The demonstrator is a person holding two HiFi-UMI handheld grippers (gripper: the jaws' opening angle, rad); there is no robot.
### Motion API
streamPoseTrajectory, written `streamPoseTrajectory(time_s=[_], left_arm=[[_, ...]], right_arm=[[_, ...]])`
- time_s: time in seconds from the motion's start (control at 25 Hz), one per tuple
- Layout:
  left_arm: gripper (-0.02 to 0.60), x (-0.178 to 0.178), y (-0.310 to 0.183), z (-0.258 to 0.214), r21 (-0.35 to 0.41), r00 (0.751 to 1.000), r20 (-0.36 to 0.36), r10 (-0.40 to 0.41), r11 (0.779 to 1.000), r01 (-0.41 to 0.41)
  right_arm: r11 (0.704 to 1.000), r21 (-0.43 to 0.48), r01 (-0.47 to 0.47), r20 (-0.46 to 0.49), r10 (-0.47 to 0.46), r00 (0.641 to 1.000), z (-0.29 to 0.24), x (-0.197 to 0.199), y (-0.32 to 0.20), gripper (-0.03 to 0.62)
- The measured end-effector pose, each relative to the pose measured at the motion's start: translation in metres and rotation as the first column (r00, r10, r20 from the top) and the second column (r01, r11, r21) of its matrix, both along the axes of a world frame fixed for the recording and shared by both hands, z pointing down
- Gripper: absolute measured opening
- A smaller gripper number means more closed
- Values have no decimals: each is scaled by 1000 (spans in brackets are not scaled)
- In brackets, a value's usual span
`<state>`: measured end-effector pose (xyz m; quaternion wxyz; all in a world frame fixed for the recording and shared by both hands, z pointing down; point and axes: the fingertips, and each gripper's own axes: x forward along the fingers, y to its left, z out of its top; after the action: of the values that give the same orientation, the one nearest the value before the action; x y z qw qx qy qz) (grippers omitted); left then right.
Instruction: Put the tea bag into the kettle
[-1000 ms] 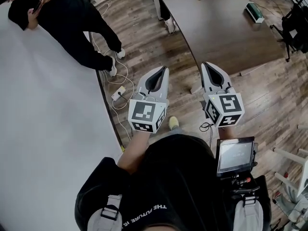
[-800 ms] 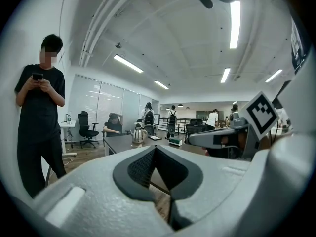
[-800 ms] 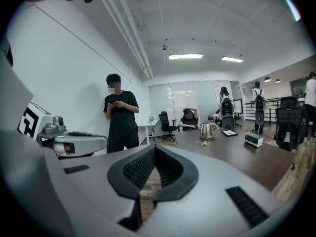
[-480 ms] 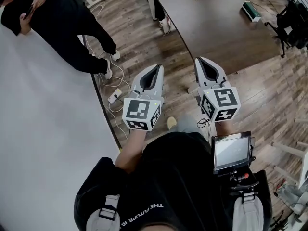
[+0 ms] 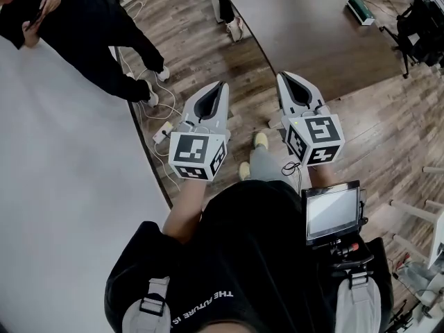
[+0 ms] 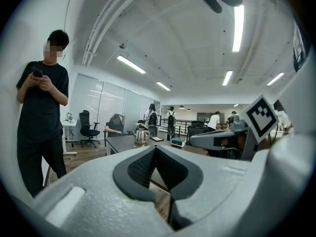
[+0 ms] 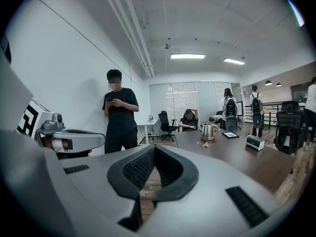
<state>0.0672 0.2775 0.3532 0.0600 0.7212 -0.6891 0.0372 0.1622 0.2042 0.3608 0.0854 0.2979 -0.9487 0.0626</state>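
The small tan scrap (image 7: pixel 205 144) beside the shiny steel kettle (image 7: pixel 208 131) on the long dark wooden table (image 7: pixel 230 156) is too small to identify. The head view's top edge cuts off that table's far end, where the kettle stands.

Right tool (image 7: pixel 154 149) jaws together, empty; kettle (image 7: pixel 209 131) beside tea bag (image 7: pixel 205 143) on the table (image 7: pixel 247 163) ahead

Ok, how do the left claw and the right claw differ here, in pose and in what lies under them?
In the head view the left claw tilts rightward and the right claw leftward, so their tips converge. The left claw hangs over wood floor near loose cables; the right claw's tip overlaps the near corner of the dark table. Both are shut and hold nothing.
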Motion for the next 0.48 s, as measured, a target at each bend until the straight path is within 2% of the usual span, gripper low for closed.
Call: streamPoseTrajectory(time_s=[0.48], left_arm=[[5, -7, -3, -1, -11, 1000, 3, -13, 1000, 13]], right_arm=[[1000, 0, 10, 7, -10, 1000, -3, -10, -4, 3]])
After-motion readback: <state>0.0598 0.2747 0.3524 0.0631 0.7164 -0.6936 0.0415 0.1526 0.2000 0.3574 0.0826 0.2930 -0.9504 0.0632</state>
